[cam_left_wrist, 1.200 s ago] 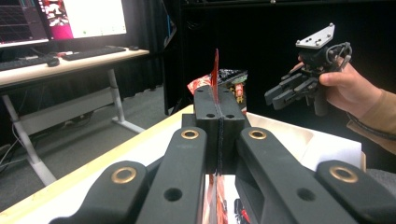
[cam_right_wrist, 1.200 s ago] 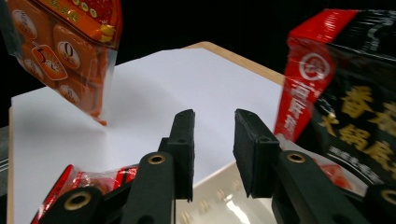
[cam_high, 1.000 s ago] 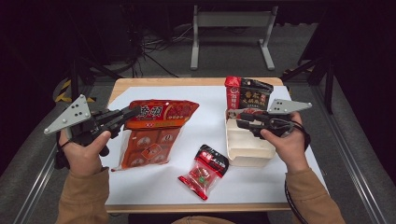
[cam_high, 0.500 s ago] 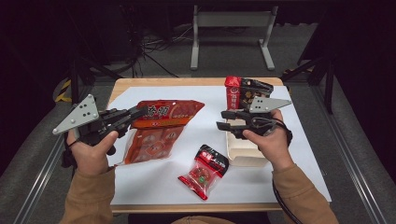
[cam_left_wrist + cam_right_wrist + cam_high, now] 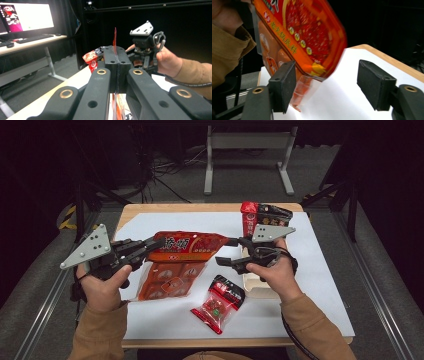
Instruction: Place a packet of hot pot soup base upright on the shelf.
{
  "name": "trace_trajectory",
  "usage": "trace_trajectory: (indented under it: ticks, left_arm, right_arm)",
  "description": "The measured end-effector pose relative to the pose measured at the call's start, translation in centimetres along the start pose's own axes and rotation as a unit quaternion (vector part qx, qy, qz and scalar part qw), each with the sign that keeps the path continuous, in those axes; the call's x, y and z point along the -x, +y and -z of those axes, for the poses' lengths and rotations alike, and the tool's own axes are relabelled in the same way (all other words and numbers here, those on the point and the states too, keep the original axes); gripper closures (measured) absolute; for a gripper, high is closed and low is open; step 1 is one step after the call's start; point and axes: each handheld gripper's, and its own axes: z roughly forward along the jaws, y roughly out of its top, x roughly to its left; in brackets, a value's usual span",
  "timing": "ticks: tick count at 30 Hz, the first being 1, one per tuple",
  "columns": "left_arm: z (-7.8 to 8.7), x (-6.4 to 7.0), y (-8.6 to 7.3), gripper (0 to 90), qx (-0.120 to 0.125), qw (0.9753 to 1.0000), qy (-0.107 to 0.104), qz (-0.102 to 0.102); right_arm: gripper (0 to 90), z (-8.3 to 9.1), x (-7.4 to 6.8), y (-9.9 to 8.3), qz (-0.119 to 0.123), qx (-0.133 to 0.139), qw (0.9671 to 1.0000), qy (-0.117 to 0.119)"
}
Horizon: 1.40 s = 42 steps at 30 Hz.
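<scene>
Left gripper [image 5: 159, 241] clamps the orange packet's [image 5: 187, 247] edge; right gripper [image 5: 226, 252], jaws apart, straddles its far corner

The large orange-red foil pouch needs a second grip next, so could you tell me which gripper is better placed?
Right gripper: jaws open beside the large orange-red foil pouch; the left gripper is already shut on it.

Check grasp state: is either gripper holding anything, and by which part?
The left gripper is shut on the left edge of the orange-red pouch, lifting it. The right gripper is open at the pouch's other end, holding nothing.
</scene>
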Motion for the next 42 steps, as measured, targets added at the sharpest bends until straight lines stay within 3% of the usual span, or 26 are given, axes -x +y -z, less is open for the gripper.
trace_trajectory:
  ticks: [5,22,37,42]
  left_arm:
    - [-0.4,0.2,0.1,90.0,0.007,1.0,-0.005,-0.001]
    - [-0.7,0.6,0.0,90.0,0.011,0.9998,-0.017,0.0]
    - [-0.9,0.6,-0.1,90.0,0.021,0.9995,-0.022,0.002]
    - [-0.9,0.4,-0.2,90.0,0.025,0.9995,-0.02,0.001]
  right_arm:
    - [26.9,-1.4,-0.3,-0.6,-0.001,0.0,0.9996,0.027]
    - [22.3,-4.3,-0.6,-1.9,-0.002,0.005,0.9977,0.068]
    - [27.1,-5.2,-1.1,-2.2,0.005,0.002,0.9949,0.101]
    - [40.4,-5.0,-1.1,-2.2,0.007,-0.005,0.9942,0.107]
